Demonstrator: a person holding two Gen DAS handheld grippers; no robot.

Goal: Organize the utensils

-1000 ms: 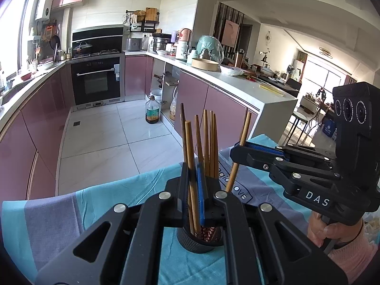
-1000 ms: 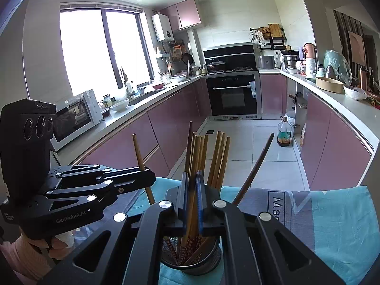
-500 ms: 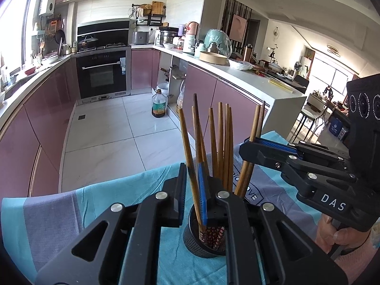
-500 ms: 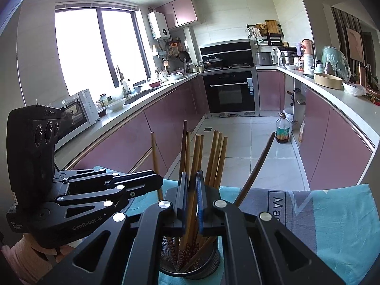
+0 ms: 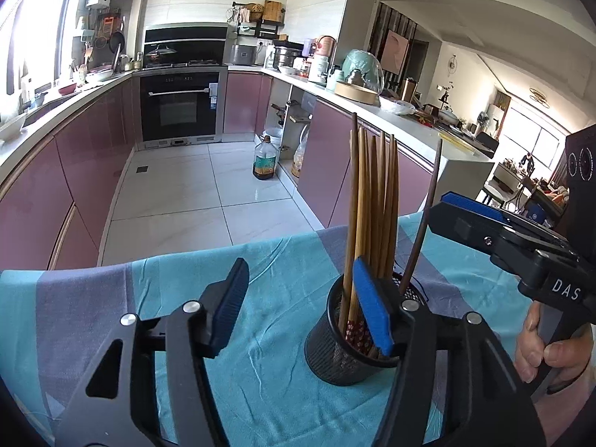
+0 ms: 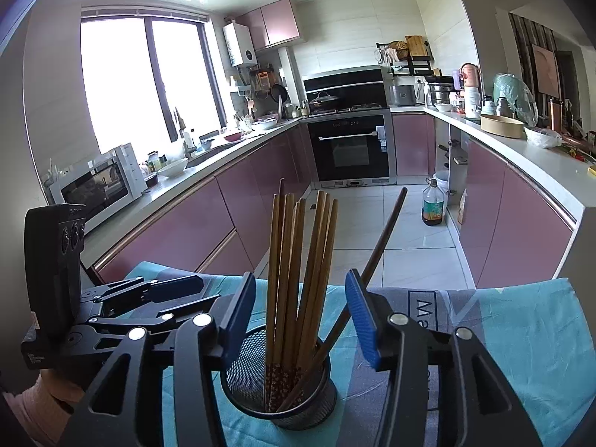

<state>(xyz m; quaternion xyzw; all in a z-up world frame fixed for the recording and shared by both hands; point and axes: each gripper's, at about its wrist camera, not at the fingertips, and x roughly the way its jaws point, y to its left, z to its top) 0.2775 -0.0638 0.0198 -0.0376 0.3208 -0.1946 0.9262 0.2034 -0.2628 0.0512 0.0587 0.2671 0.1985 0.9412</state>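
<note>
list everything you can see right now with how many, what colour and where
chopsticks: about nine, light brown, upright in the holder
dark chopstick: one, dark brown, leaning right in the holder
mesh holder: one, black, on the cloth
cloth: one, teal and grey, covering the table
oil bottle: one, amber, on the floor
oven: one, black, built in
microwave: one, white, left counter
left tongs: black, blue pads, opening, nothing gripped
right tongs: black, blue pads, opening around the chopsticks, not pressing
hand: one, gripping the right handle
</note>
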